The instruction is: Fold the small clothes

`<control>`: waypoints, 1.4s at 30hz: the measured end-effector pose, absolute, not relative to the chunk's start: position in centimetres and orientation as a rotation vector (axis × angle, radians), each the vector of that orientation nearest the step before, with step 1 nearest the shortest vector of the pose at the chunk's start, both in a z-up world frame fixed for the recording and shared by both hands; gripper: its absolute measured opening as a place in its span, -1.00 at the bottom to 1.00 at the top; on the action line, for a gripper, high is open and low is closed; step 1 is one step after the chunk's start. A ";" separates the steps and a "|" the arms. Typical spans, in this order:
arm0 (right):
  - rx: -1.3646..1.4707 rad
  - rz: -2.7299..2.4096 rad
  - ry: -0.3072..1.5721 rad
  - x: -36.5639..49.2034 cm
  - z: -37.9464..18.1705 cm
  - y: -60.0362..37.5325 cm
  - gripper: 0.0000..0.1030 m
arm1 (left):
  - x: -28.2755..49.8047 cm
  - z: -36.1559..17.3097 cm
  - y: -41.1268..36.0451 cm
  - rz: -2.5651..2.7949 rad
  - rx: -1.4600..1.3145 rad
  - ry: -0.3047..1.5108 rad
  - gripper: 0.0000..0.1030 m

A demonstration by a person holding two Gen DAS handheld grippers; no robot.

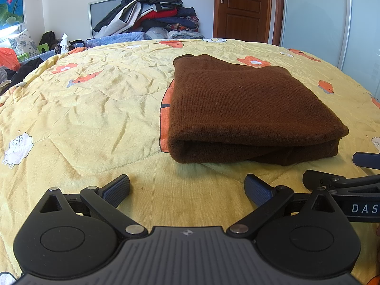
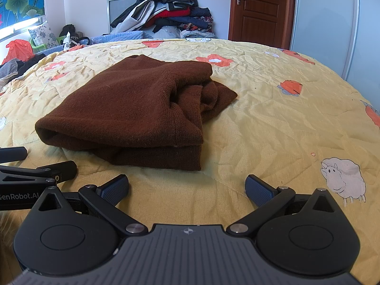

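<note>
A brown knitted garment (image 1: 244,109) lies folded in a thick rectangle on the yellow quilt (image 1: 95,109). In the right wrist view the garment (image 2: 133,111) shows bunched folds at its far right side. My left gripper (image 1: 187,187) is open and empty, just short of the garment's near edge. My right gripper (image 2: 187,187) is open and empty, near the garment's near right corner. Each gripper shows at the edge of the other's view: the right one (image 1: 356,171) and the left one (image 2: 35,163).
The quilt (image 2: 285,123) has orange flowers and white sheep printed on it. A tall pile of clothes (image 1: 152,11) stands behind the bed. A brown door (image 1: 242,7) and a sliding wardrobe (image 1: 320,19) are at the back right. Clutter (image 1: 14,66) lies at the left.
</note>
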State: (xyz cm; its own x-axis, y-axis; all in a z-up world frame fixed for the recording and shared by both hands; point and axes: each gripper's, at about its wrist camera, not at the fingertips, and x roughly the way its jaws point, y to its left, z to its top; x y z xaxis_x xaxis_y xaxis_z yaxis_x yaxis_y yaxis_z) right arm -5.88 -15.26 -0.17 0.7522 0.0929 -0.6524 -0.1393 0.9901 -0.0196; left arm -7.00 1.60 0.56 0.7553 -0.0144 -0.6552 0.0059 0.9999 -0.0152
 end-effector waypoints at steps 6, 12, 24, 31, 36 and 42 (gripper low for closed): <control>-0.068 0.127 0.708 -5.9 -0.2 -15.3 1.00 | -7.0 0.6 1.6 -0.011 -0.013 0.715 1.00; -0.068 0.127 0.708 -5.9 -0.2 -15.2 1.00 | -7.0 0.6 1.6 -0.009 -0.013 0.715 1.00; -0.069 0.123 0.711 -5.9 -0.1 -15.3 1.00 | -7.2 0.8 1.3 0.008 -0.018 0.730 1.00; -0.068 0.117 0.717 -5.8 -0.1 -15.3 1.00 | -7.5 0.8 1.3 0.033 -0.030 0.743 1.00; -0.067 0.114 0.721 -5.8 -0.1 -15.2 1.00 | -7.5 0.9 1.3 0.036 -0.031 0.747 1.00; -0.067 0.114 0.720 -5.8 -0.1 -15.2 1.00 | -7.4 0.9 1.2 0.038 -0.032 0.757 1.00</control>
State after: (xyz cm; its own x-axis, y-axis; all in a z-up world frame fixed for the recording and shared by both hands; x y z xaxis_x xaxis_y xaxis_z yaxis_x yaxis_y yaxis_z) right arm -5.82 -15.23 -0.08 0.7463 0.0811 -0.6607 -0.1273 0.9916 -0.0222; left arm -7.37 1.20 0.90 0.7260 0.0227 -0.6873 -0.0460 0.9988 -0.0156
